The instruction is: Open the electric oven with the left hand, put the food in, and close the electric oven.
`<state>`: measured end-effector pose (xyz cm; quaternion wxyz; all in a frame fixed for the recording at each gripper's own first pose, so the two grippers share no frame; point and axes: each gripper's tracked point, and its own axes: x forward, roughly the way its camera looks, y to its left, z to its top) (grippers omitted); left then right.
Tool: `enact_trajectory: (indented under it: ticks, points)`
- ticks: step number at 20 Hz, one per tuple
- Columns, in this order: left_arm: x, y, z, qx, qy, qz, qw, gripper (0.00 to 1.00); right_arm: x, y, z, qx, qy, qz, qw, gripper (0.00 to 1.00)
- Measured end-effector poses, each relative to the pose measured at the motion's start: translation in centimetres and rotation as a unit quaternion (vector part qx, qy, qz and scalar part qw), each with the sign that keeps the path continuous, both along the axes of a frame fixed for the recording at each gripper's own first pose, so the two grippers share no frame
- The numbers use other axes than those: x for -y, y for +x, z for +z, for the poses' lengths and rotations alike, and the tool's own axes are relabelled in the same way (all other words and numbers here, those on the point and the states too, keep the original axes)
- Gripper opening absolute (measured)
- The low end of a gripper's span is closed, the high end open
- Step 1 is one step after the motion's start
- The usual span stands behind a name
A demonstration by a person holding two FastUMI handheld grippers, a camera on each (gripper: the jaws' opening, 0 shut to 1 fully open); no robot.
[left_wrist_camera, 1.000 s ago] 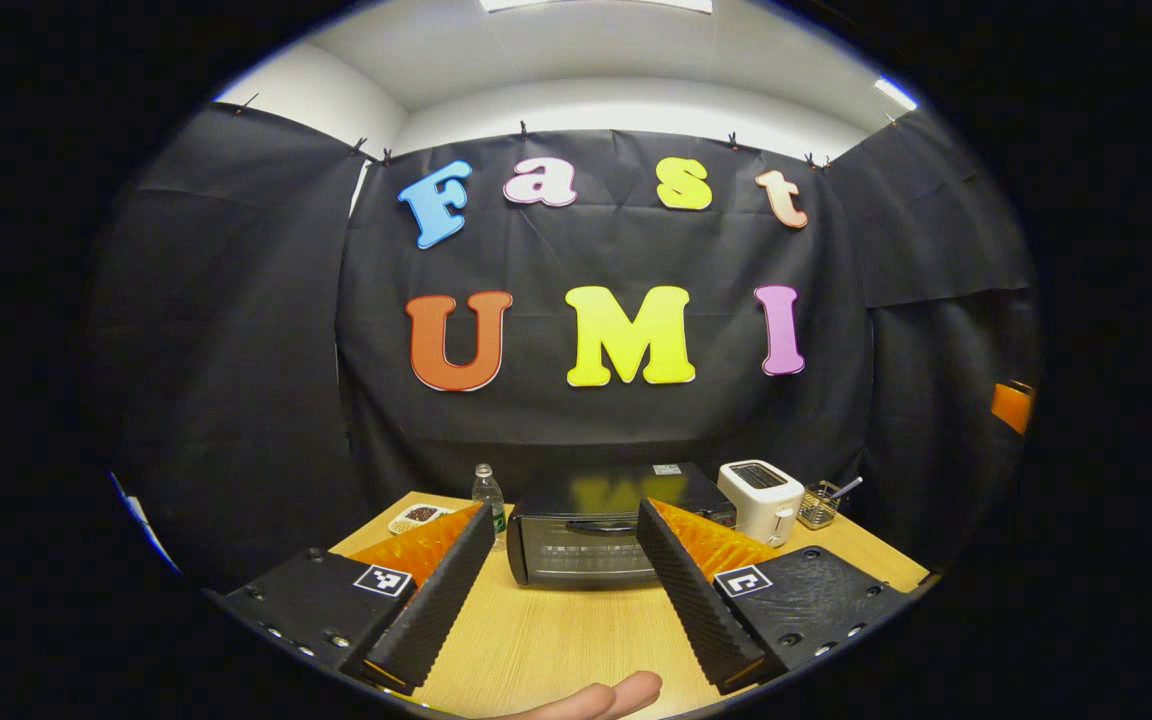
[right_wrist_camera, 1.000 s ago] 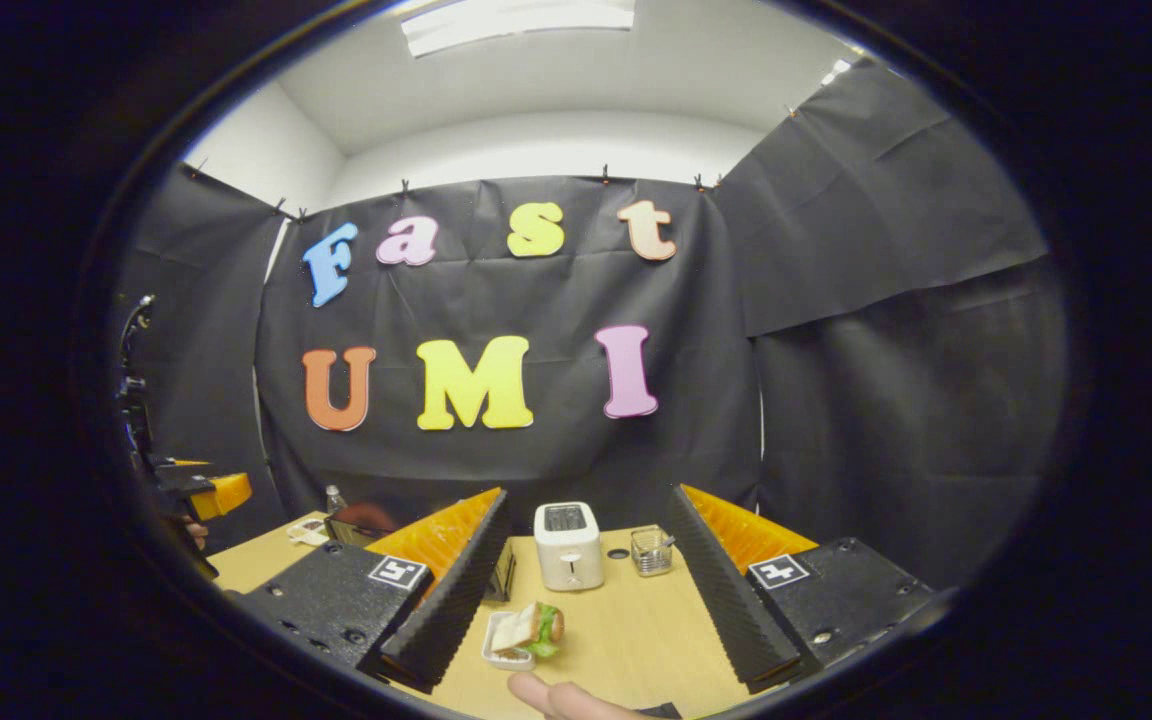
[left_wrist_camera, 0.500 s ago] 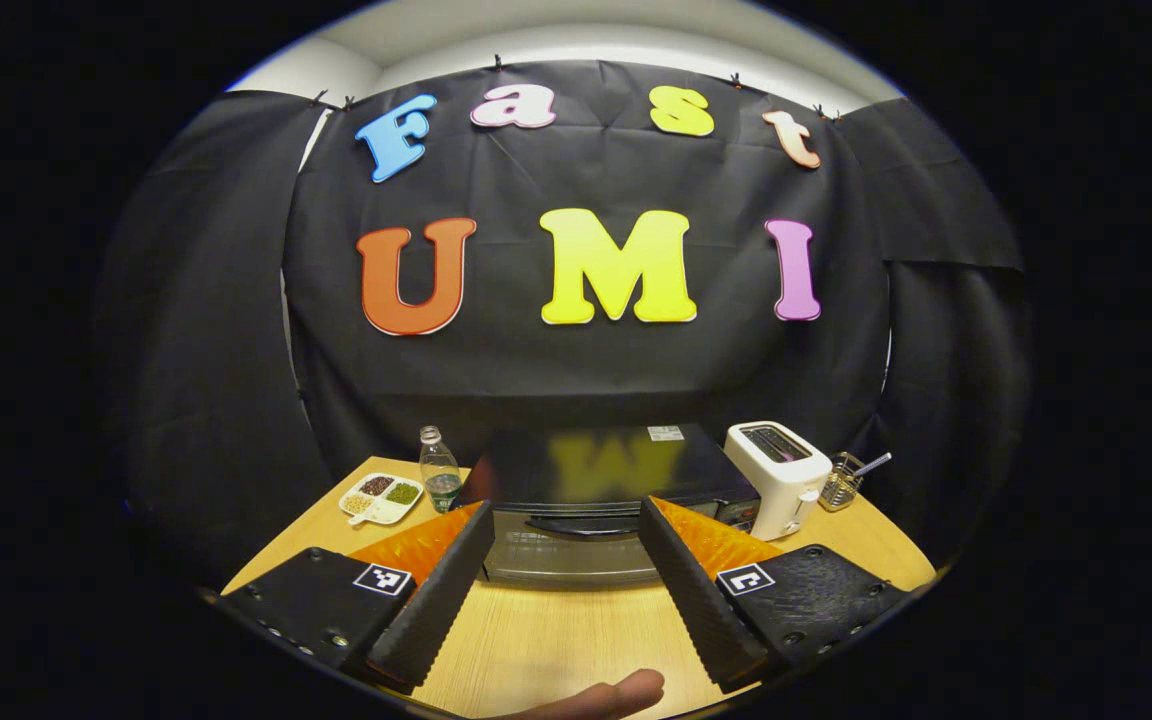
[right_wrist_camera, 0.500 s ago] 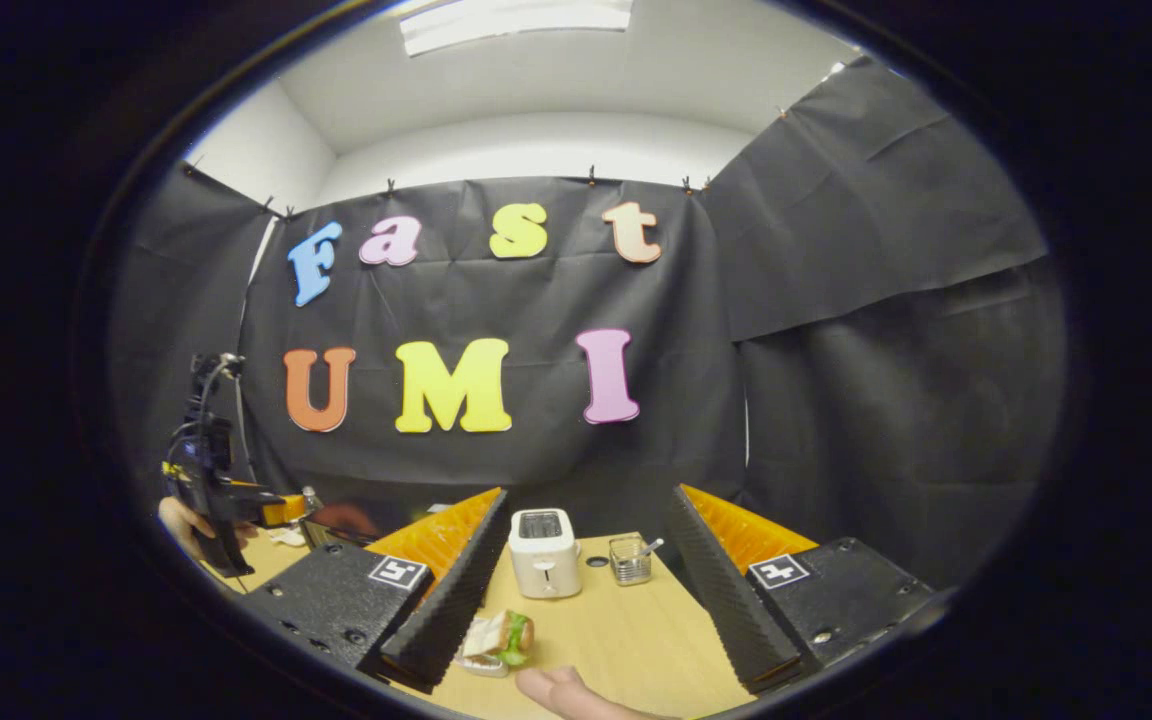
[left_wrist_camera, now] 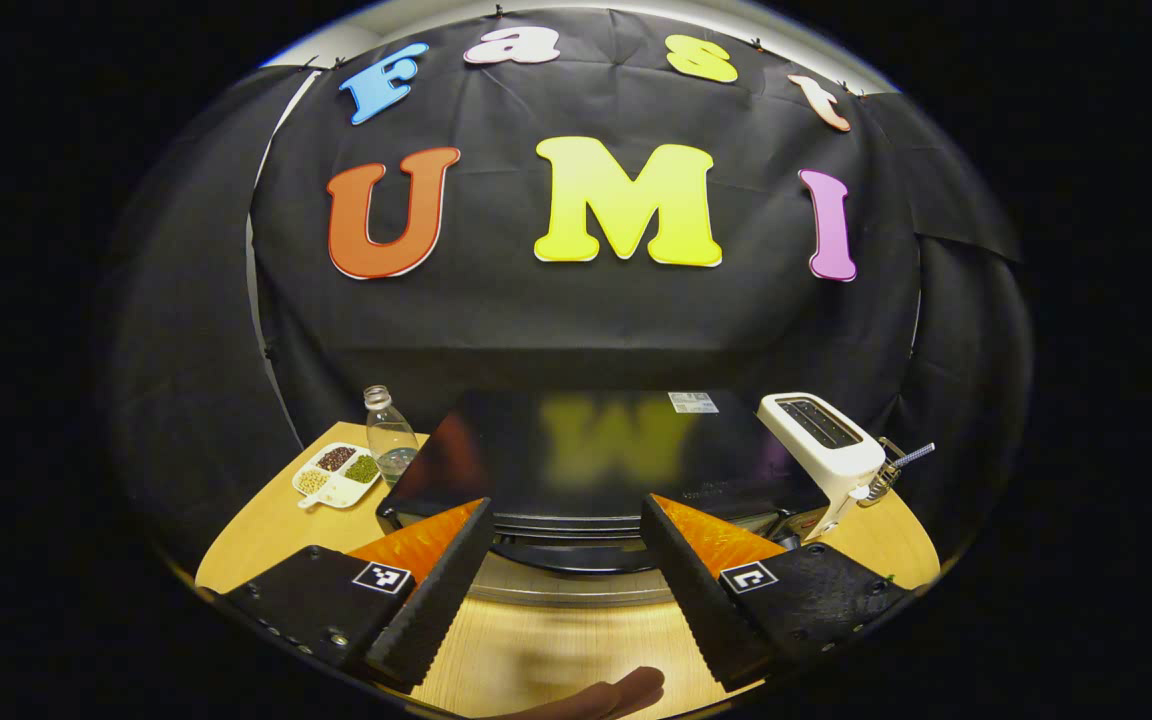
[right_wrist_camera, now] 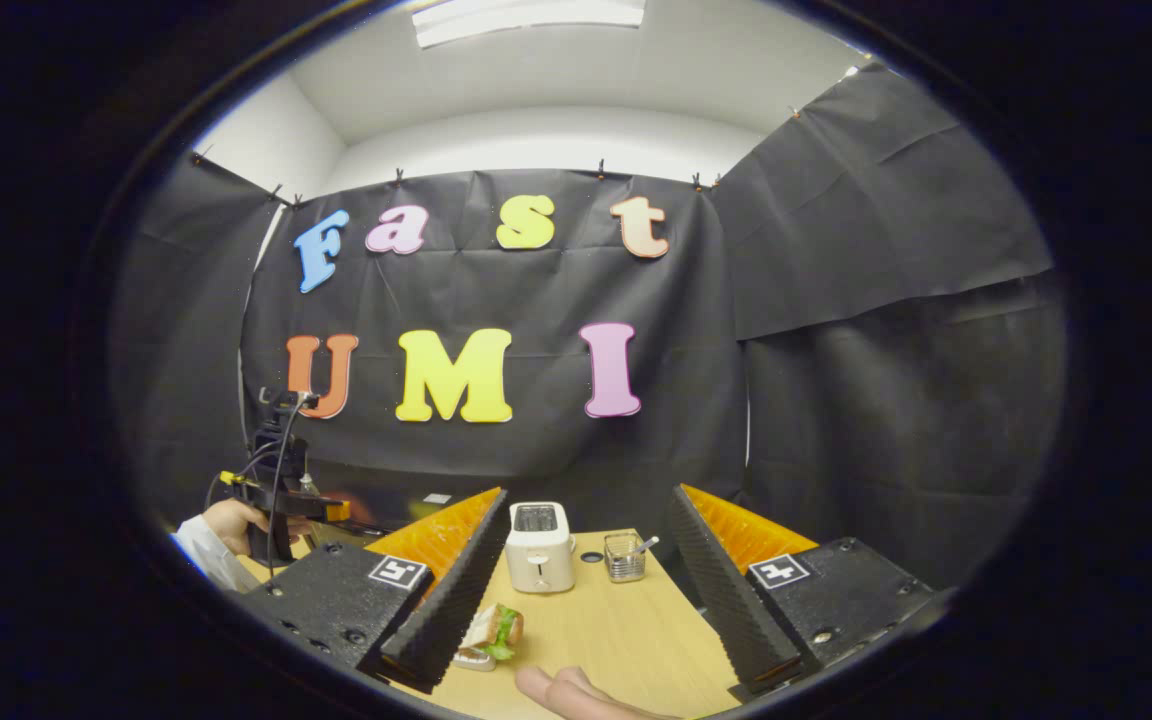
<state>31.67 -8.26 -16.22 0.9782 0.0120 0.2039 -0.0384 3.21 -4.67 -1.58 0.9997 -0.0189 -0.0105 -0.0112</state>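
The electric oven is a low black box with a glossy top that mirrors the wall cloth, a pale sticker near its back right corner, and a dark curved handle across the upper front of its closed door. It stands toward the back of the table, about midway along that edge. The left tool is just in front of the door with its fingers spread wide on either side of the handle, gripping nothing; whether they touch the oven cannot be told.

The food, a sandwich with green leaf showing, lies on a small white dish on the table's near part, just beside the left finger of the right tool, which is also wide open and empty.

To the oven's right a white toaster stands close by, with a small wire basket beyond it near the right edge. To the oven's left are a clear bottle and a divided white dish of dried beans near the back left corner. Bare light wood lies open in front of the oven.

In the right gripper view, a hand in a white sleeve holds the left tool at the far left. Black cloth closes the booth; above it are white walls and a ceiling light.
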Motion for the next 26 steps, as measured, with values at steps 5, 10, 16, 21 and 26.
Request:
enact_trajectory:
  ticks: [5,10,16,21,26]
  points:
    - [0.7,1.0,-2.5,-0.039,0.004,-0.001,0.999,0.95,0.3,-0.2,-0.1,0.003,0.008,-0.002,1.0,1.0]
    - [1.1,0.7,-3.1,-0.057,0.006,-0.002,0.998,0.84,0.5,-0.8,0.3,0.015,0.012,0.002,1.0,1.0]
    - [0.9,-0.8,-2.9,-0.042,0.001,-0.005,0.999,0.98,0.5,-1.3,0.0,0.016,0.011,0.006,1.0,1.0]
    - [0.6,-3.2,-3.2,-0.032,-0.004,-0.011,0.999,0.97,-0.4,-1.4,-1.0,0.0,0.023,0.017,1.0,1.0]
    - [0.3,-6.3,-4.3,-0.022,-0.015,-0.011,1.0,0.97,-1.1,-2.3,-1.3,-0.005,0.022,0.02,1.0,1.0]
